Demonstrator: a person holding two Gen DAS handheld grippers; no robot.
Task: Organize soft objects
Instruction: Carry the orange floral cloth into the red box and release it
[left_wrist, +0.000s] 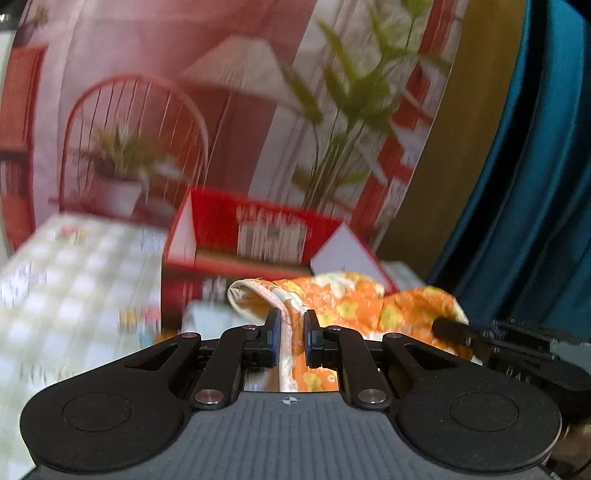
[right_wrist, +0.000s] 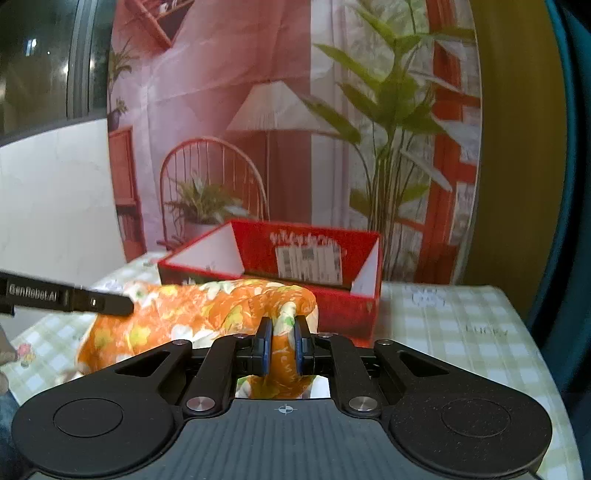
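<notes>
An orange flowered cloth (left_wrist: 354, 302) hangs lifted between both grippers, in front of an open red box (left_wrist: 258, 236). My left gripper (left_wrist: 293, 321) is shut on the cloth's pale hemmed edge. In the right wrist view the same cloth (right_wrist: 192, 314) stretches to the left, and my right gripper (right_wrist: 283, 328) is shut on a bunched fold of it. The red box (right_wrist: 314, 258) stands just behind the cloth, white inside, with a printed label. The left gripper's finger (right_wrist: 107, 304) shows at the cloth's far left end.
A green-and-white checked tablecloth (right_wrist: 461, 332) covers the table. Behind the box hangs a printed backdrop (right_wrist: 258, 110) with a chair, lamp and plants. A teal curtain (left_wrist: 535, 184) hangs at the right. The right gripper's body (left_wrist: 517, 347) sits close by in the left wrist view.
</notes>
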